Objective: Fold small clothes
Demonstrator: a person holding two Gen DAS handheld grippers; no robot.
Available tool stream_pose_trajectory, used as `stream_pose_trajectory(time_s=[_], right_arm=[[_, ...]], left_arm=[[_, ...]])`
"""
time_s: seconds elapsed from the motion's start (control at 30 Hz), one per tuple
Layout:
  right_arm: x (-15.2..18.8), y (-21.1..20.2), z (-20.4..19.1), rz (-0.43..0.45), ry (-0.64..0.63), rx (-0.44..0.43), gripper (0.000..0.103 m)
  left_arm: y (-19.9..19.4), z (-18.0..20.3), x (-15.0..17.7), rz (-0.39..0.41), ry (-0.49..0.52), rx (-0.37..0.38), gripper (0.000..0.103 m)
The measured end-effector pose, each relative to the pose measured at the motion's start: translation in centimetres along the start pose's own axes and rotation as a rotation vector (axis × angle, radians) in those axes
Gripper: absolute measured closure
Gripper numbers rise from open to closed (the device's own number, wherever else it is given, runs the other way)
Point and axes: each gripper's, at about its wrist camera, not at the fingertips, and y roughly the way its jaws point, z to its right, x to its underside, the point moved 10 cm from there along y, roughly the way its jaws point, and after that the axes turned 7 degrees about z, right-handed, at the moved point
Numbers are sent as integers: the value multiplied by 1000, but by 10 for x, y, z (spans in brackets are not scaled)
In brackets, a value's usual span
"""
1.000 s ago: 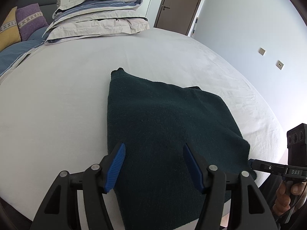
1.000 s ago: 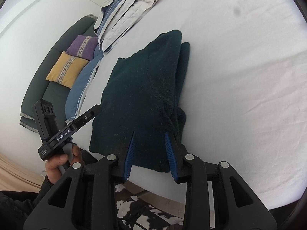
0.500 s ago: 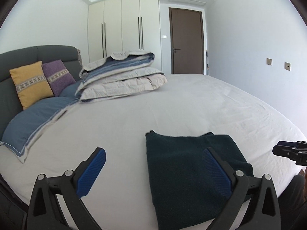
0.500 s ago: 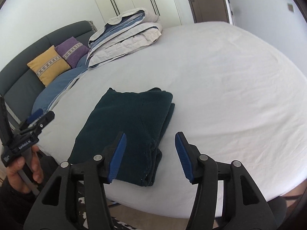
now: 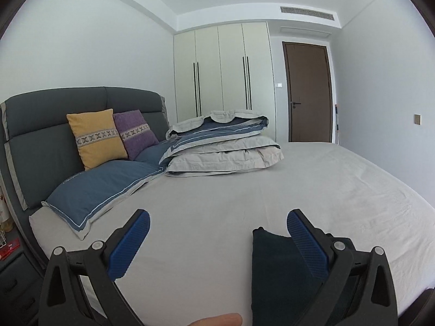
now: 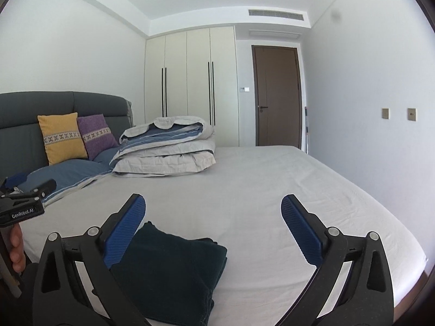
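Observation:
A dark green garment (image 6: 174,271) lies folded into a flat rectangle on the white bed sheet (image 6: 258,190), near the bed's front edge. In the left wrist view it (image 5: 274,271) sits low right, partly behind the right finger. My left gripper (image 5: 217,233) is wide open and empty, held above the bed to the left of the garment. My right gripper (image 6: 213,222) is wide open and empty, above and just right of the garment. The left gripper's body (image 6: 24,203) shows at the far left of the right wrist view.
A folded grey and blue duvet (image 5: 225,146) lies at the back of the bed. A blue pillow (image 5: 100,187), a yellow cushion (image 5: 95,138) and a purple cushion (image 5: 136,133) rest against the dark headboard (image 5: 35,135). Wardrobe and a brown door (image 5: 310,92) stand behind.
Both grippers have opened wide, lifted off the garment and tilted up toward the room. The garment lies released and folded on the sheet.

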Motion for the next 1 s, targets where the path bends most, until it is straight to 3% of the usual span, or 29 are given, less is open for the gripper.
stream_pose_trajectory(time_s=[0.17,0.43,0.77,1.0], right_arm=[[-15,-12,-3,-1,-5,-1,0],[-4,-4,1,-85,55,8,0],[83,37,-2,-389,49,50,0],[133,48,-4,-541,51,80,0]], left_arm=[[11,-1,13,-93,10,3,0],[23,18,48,-267,-30,111,0],[34,31,84,-364,-18,135,0],[42,37,109,-415,-1,137,0]])
